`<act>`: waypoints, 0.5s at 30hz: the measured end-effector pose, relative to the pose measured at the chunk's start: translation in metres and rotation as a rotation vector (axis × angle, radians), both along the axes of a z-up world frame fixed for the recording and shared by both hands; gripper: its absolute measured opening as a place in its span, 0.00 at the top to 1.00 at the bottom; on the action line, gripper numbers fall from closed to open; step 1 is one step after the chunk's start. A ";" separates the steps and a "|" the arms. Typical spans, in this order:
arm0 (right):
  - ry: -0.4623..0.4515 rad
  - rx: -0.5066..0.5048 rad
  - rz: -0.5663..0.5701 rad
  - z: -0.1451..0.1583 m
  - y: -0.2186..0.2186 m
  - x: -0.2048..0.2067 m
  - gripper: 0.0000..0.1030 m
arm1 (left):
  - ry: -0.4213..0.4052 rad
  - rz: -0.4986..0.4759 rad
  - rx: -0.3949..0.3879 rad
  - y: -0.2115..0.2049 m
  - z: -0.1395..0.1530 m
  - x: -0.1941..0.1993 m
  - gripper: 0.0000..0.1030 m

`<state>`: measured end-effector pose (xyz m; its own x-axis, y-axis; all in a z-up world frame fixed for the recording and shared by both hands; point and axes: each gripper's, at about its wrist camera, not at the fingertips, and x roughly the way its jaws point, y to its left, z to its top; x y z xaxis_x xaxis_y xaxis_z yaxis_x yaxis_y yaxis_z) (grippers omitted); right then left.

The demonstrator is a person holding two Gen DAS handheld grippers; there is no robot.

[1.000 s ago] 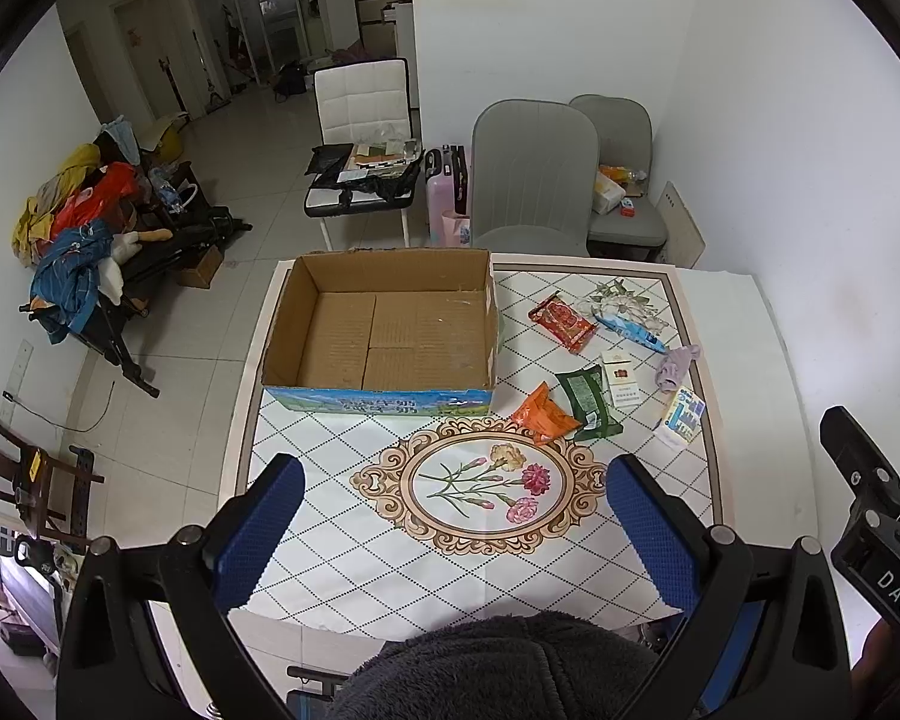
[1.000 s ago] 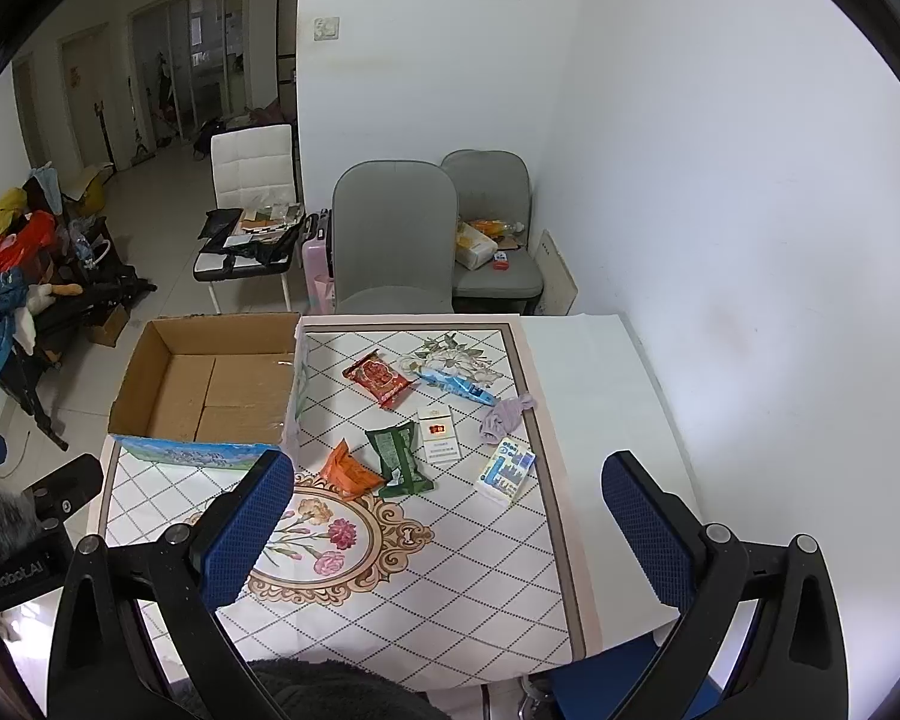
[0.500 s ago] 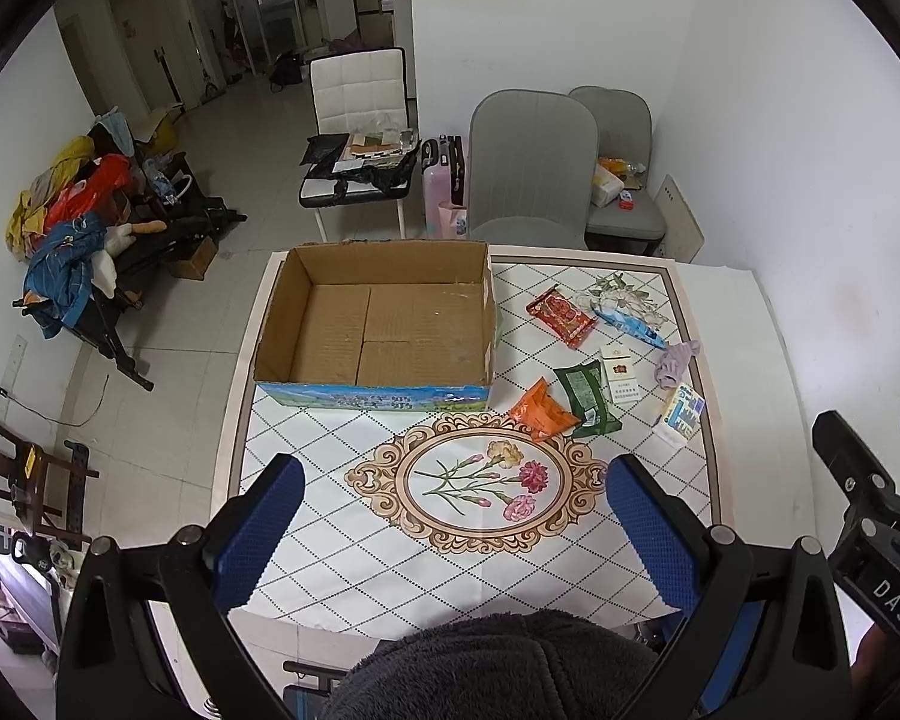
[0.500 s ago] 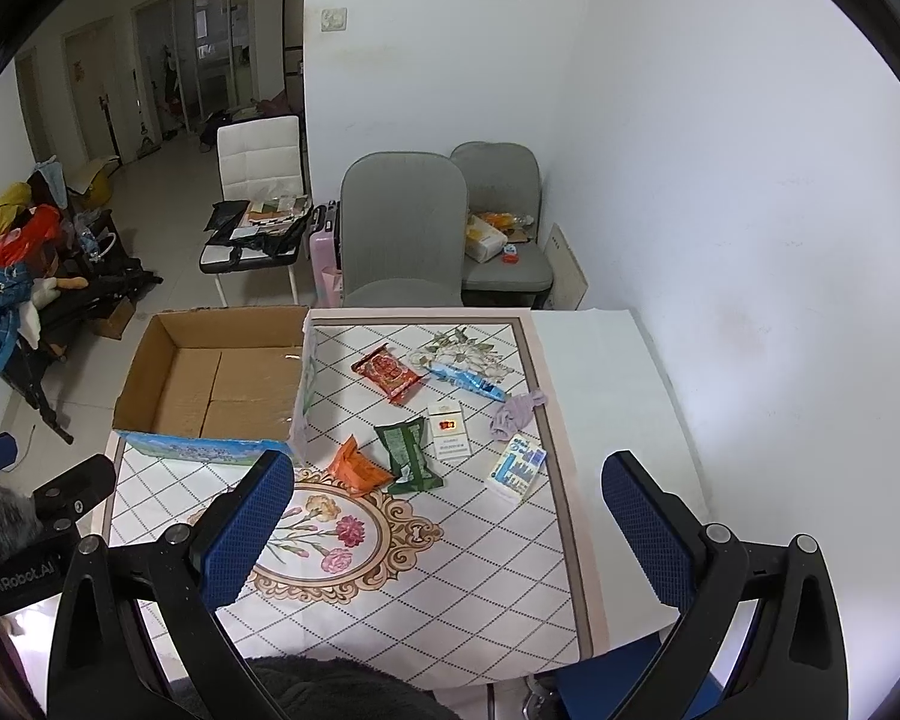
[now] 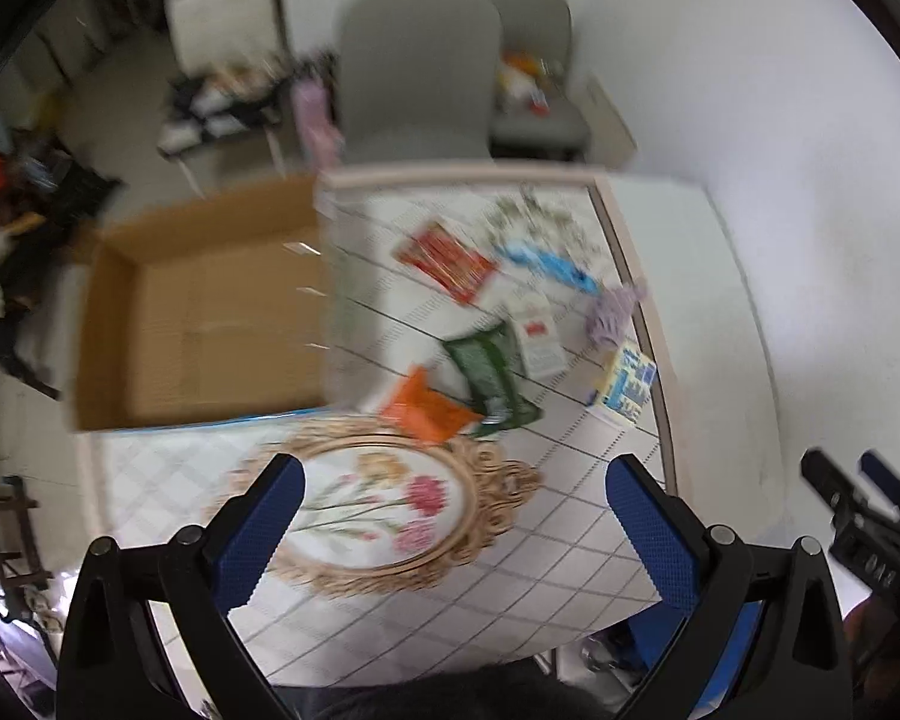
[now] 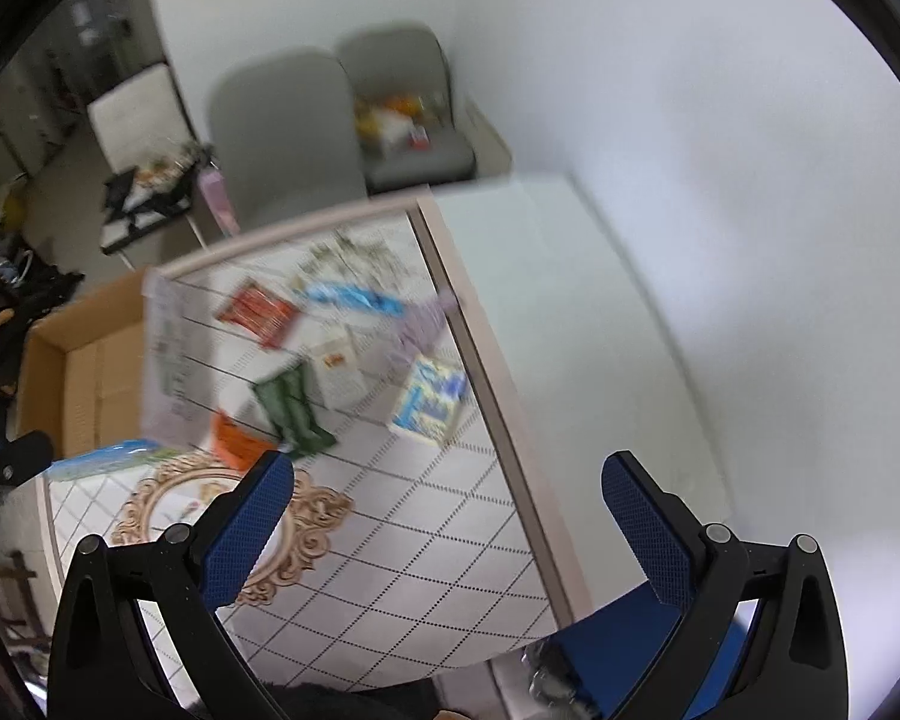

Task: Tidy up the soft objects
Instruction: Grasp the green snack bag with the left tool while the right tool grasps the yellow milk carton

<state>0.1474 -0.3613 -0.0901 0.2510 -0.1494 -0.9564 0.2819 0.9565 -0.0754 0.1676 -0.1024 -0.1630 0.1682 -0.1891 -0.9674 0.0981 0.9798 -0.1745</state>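
Note:
Both views are blurred. An open cardboard box (image 5: 204,306) stands on the left of the table (image 5: 510,552). Right of it lie soft packets: a red one (image 5: 447,261), a green one (image 5: 489,369), an orange one (image 5: 426,408), a blue one (image 5: 546,261), a lilac cloth (image 5: 612,312), a white pack (image 5: 537,330) and a blue-white box (image 5: 627,381). My left gripper (image 5: 453,501) is open and empty above the flower medallion. My right gripper (image 6: 447,504) is open and empty above the table's right edge; the packets (image 6: 285,396) and the box (image 6: 72,372) lie ahead to its left.
Two grey chairs (image 5: 417,69) stand behind the table, a white chair (image 5: 222,24) with clutter farther left. A white wall (image 6: 720,150) runs along the right. Clothes and racks (image 5: 0,204) fill the floor at far left. The right gripper shows in the left wrist view (image 5: 864,510).
Both grippers have swung to the right and tilted, so the views are blurred and the table has shifted left and rotated. The objects on the table have not moved.

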 end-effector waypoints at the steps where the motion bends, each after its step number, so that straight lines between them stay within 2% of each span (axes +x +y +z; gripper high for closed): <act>1: 0.054 0.048 -0.027 -0.027 -0.013 0.011 0.00 | 0.043 0.008 -0.002 -0.008 -0.019 0.014 0.00; 3: 0.109 0.139 -0.050 -0.070 -0.029 0.030 0.00 | 0.145 0.014 -0.020 -0.025 -0.065 0.042 0.05; 4: 0.143 0.170 -0.060 -0.092 -0.034 0.040 0.00 | 0.194 0.020 -0.011 -0.033 -0.093 0.058 0.11; 7: 0.213 0.237 -0.092 -0.151 -0.045 0.066 0.00 | 0.303 0.008 0.017 -0.052 -0.149 0.088 0.17; 8: 0.234 0.248 -0.102 -0.165 -0.045 0.072 0.00 | 0.330 0.003 0.023 -0.056 -0.162 0.093 0.24; 11: 0.298 0.277 -0.142 -0.211 -0.048 0.094 0.00 | 0.407 -0.005 0.041 -0.068 -0.199 0.107 0.25; 15: 0.375 0.293 -0.167 -0.258 -0.049 0.113 0.00 | 0.485 -0.003 0.054 -0.076 -0.232 0.118 0.25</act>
<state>0.2603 -0.4104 -0.3481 -0.1227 0.1299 -0.9839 0.4378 0.8968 0.0638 0.2861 -0.1780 -0.3945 -0.3045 -0.1366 -0.9427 0.0210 0.9885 -0.1500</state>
